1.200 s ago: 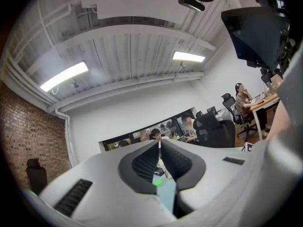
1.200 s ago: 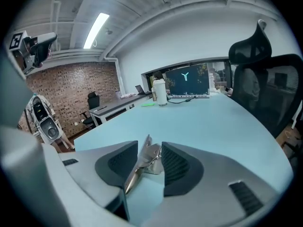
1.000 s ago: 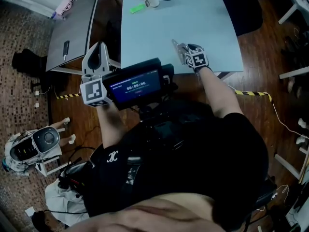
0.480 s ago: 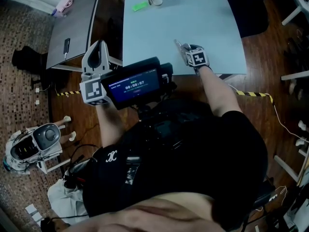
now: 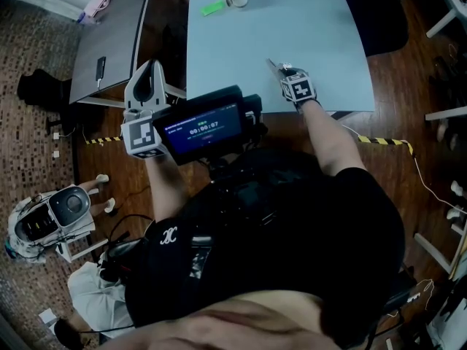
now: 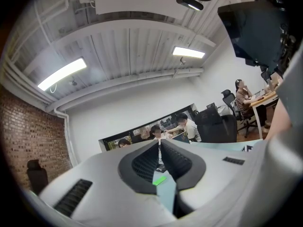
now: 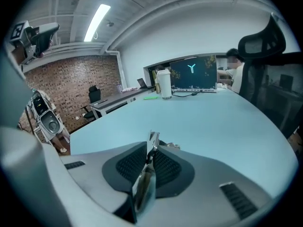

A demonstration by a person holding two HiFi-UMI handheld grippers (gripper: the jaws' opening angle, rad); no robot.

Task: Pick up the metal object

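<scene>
Metal glints between the pads of our right gripper: its jaws have just been closing and now pinch the thin metal object, which stands on edge at the near right part of the pale blue table. Our left gripper hangs off the table's near left side, jaws together on nothing.

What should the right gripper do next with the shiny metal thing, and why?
Probably lift it a little, straight up. The right gripper has just been closing, and its fingers now press on the metal object, which sticks out between them low over the table. A small lift would show whether the hold is firm.
</scene>
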